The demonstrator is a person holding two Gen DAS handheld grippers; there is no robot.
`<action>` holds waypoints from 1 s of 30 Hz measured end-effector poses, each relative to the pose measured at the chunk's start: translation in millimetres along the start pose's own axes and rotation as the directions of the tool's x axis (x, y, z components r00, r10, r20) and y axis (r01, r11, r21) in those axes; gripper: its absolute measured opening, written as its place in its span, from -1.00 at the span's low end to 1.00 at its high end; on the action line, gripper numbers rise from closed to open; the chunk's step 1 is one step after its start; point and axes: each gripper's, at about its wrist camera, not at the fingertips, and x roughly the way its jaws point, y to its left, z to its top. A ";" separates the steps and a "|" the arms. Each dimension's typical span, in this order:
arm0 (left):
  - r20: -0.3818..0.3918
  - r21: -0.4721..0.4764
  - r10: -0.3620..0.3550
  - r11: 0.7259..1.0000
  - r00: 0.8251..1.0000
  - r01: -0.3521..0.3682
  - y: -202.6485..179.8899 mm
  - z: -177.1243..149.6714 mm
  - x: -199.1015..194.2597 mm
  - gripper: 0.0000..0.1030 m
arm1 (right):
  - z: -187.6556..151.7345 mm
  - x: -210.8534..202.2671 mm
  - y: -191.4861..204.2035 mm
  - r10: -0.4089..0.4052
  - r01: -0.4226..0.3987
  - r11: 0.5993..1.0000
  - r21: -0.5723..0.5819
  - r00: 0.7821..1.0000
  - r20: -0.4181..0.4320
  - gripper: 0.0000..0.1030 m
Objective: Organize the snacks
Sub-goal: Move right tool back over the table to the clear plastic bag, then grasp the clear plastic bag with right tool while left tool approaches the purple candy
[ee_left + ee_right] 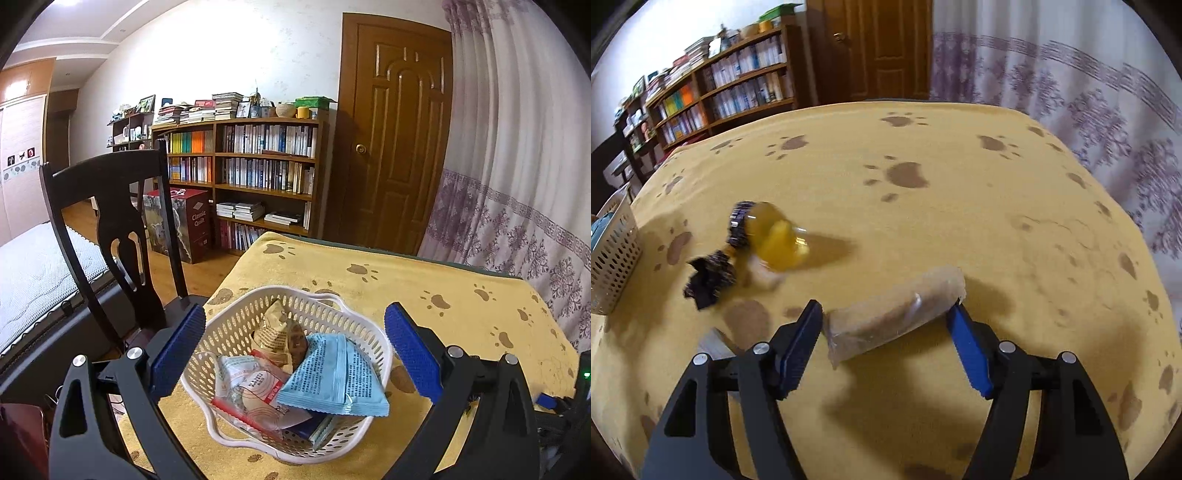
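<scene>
A white perforated basket [229, 325] stands on the yellow paw-print cloth and holds several snack packets: a light blue one [332, 373], a tan one [275, 334] and a white-and-red one [255, 391]. My left gripper [293, 350] is open, its blue pads wide on either side of the basket. In the right wrist view a clear-wrapped brown roll [897, 314] lies on the cloth between the blue pads of my open right gripper [886, 317]. A yellow snack with dark wrapper ends [764, 236] lies further left. The basket's corner [613, 251] shows at the left edge.
A dark wooden chair [110, 221] stands at the table's left edge. Behind are a bookshelf [255, 166], a brown door [395, 129] and a patterned curtain [517, 166]. A bed [33, 273] lies at the far left.
</scene>
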 end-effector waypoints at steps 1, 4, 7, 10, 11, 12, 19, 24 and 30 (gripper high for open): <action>0.000 0.006 -0.002 1.000 1.000 0.002 -2.3 -0.9 -0.2 0.92 | -2.4 -1.8 -7.1 -0.005 0.005 1.000 0.010 1.000 -0.001 0.34; 0.000 0.027 -0.009 1.000 1.000 0.009 -9.7 -3.4 -1.4 0.92 | -5.5 -5.5 -20.8 -0.014 0.014 0.999 0.038 1.000 -0.001 0.34; 0.003 0.048 -0.020 0.999 1.000 0.020 -18.2 -6.4 -4.0 0.92 | -5.3 -6.0 -25.1 -0.002 0.002 0.998 0.056 1.000 -0.001 0.34; 0.007 0.071 -0.036 0.997 0.999 0.035 -26.8 -7.6 -7.1 0.92 | -4.0 -6.1 -25.7 0.027 -0.027 0.997 0.068 1.000 -0.003 0.34; 0.007 0.078 -0.040 0.996 0.999 0.039 -29.5 -7.2 -7.7 0.92 | -4.4 -6.0 -24.8 0.031 -0.031 0.997 0.069 1.000 -0.002 0.34; 0.007 0.089 -0.044 0.995 0.999 0.043 -33.2 -7.8 -8.3 0.92 | -4.2 -6.1 -24.0 0.030 -0.030 0.997 0.067 1.000 0.000 0.34; 0.002 0.113 -0.056 0.992 0.998 0.055 -41.8 -10.5 -9.6 0.92 | -2.4 -1.0 -25.9 0.037 -0.038 0.996 0.079 0.999 0.012 0.35; 0.000 0.122 -0.065 0.990 0.998 0.065 -46.0 -12.3 -12.0 0.92 | -0.7 -7.5 -37.2 0.070 -0.073 0.990 0.124 0.997 0.030 0.35; -0.003 0.142 -0.082 0.986 0.997 0.082 -54.2 -14.6 -14.3 0.92 | -0.4 -12.1 -70.2 0.084 -0.091 0.963 0.253 0.996 0.036 0.35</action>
